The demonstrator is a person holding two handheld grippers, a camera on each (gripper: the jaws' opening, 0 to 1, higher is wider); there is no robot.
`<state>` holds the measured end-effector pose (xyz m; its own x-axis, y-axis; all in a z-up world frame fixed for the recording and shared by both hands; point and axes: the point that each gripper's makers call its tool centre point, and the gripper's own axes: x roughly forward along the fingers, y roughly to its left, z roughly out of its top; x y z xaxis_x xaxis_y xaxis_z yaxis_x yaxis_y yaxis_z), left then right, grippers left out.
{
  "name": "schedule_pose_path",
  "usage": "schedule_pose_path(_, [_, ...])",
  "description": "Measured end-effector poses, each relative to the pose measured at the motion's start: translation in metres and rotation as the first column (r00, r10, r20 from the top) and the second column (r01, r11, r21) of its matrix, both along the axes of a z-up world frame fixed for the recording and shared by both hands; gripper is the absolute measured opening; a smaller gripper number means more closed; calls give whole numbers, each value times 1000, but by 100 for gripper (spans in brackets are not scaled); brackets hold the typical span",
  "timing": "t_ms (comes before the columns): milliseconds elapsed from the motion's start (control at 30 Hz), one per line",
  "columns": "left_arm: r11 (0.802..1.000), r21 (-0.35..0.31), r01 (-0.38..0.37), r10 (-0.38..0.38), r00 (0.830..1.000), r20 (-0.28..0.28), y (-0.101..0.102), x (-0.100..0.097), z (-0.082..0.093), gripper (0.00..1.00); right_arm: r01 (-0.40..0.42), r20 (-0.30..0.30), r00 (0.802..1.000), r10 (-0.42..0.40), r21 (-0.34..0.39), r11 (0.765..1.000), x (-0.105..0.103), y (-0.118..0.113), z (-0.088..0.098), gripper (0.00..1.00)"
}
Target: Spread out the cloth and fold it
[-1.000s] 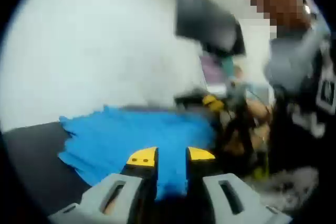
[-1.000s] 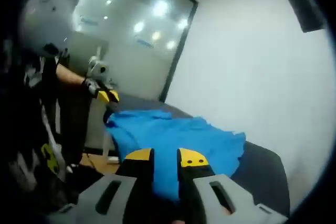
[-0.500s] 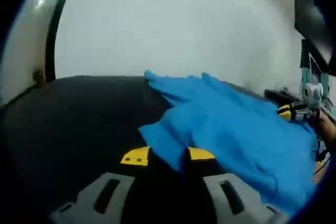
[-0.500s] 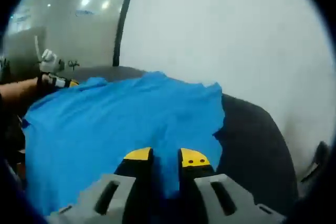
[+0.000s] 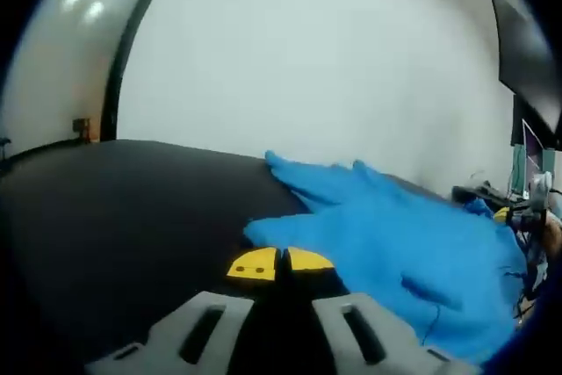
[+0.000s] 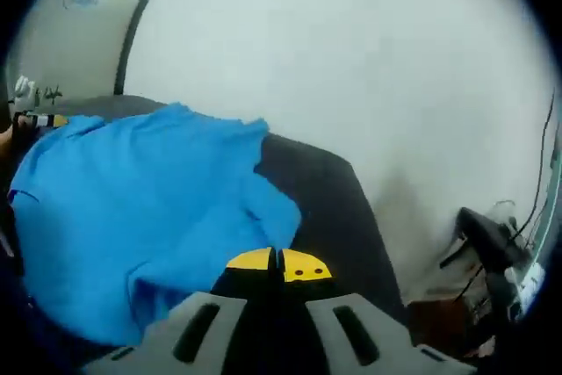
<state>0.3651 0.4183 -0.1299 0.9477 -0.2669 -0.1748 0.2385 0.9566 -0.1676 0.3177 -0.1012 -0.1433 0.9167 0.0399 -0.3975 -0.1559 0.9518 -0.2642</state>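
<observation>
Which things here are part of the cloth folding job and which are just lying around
Job:
bright blue cloth
dark table under it
left gripper, jaws shut
right gripper, jaws shut

Lying about:
black wall screen
black cabled gear

This looks like an office or lab. A plain white wall (image 5: 290, 68) runs behind a dark table (image 5: 114, 208), a glass partition (image 6: 79, 24) reflects ceiling lights, a black screen (image 5: 527, 50) hangs high on the wall, and cables (image 6: 536, 208) trail past equipment at the table's end.
</observation>
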Motion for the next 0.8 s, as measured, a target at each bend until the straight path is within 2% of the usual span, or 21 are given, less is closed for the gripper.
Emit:
schedule_pose_path(33, [1000, -2, -3, 3, 1000, 4, 3, -1, 2, 5, 0, -19, 1000, 0, -22, 1000, -1, -1, -6, 0])
schedule_pose_path(67, [1000, -2, -17, 17, 1000, 17, 6, -4, 7, 4, 11, -29, 999, -13, -95, 995, -3, -5, -9, 0])
schedule_pose_path(100, [1000, 5, -30, 30, 999, 24, 12, -8, 11, 4, 6, -13, 1000, -9, -157, 988, -3, -6, -7, 0])
schedule_pose_path(133, [999, 12, -42, 42, 999, 27, 18, -13, 14, 4, 16, 5, 1000, -15, -172, 985, -3, -6, -5, 0])
schedule_pose_path(200, [994, 64, -90, 87, 995, 46, 38, -23, 19, 4, 28, 5, 1000, -28, -158, 987, -5, -7, -5, 0])
schedule_pose_path(233, [992, 84, -91, 87, 995, 48, 44, -28, 20, 4, 26, 7, 1000, -25, -162, 987, -5, -7, -4, 0])
schedule_pose_path(267, [992, 89, -90, 86, 995, 47, 49, -32, 21, 4, 21, 27, 999, -17, -146, 989, -3, -7, -1, 0])
schedule_pose_path(333, [992, 74, -107, 106, 994, 19, 64, -36, 17, 5, 36, 138, 990, -28, -57, 998, 2, -5, 18, 0])
schedule_pose_path(367, [992, 62, -110, 111, 994, -8, 69, -38, 11, 5, 49, 215, 976, -45, -12, 999, 4, -7, 33, 2])
schedule_pose_path(400, [991, 66, -120, 122, 992, -27, 75, -39, 6, 6, 65, 265, 962, -69, 22, 998, 6, -13, 42, 3])
schedule_pose_path(433, [988, 72, -134, 137, 990, -31, 81, -38, 3, 7, 94, 287, 952, -106, 54, 994, 7, -19, 47, 5])
schedule_pose_path(467, [983, 81, -164, 169, 984, -61, 91, -40, -5, 7, 116, 292, 948, -130, 63, 991, 7, -23, 49, 7])
schedule_pose_path(500, [982, 63, -177, 180, 982, -56, 94, -39, -5, 7, 117, 278, 953, -124, 42, 992, 6, -24, 46, 7])
schedule_pose_path(533, [983, 19, -181, 182, 982, -53, 95, -39, -4, 8, 130, 270, 954, -133, 29, 991, 7, -25, 43, 8])
schedule_pose_path(567, [983, -18, -181, 179, 981, -73, 95, -39, -5, 9, 123, 234, 965, -117, -10, 992, 6, -25, 36, 10])
schedule_pose_path(600, [982, -45, -182, 179, 981, -74, 95, -39, -4, 11, 118, 228, 967, -116, 6, 993, 6, -21, 33, 11])
schedule_pose_path(700, [988, -18, -152, 151, 987, -61, 86, -31, 2, 16, 55, 209, 975, -78, 116, 992, 10, 0, 20, 14])
schedule_pose_path(800, [995, 64, -77, 79, 996, -27, 62, -15, 16, 24, 56, 162, 984, -71, 96, 994, 27, 2, 5, 18])
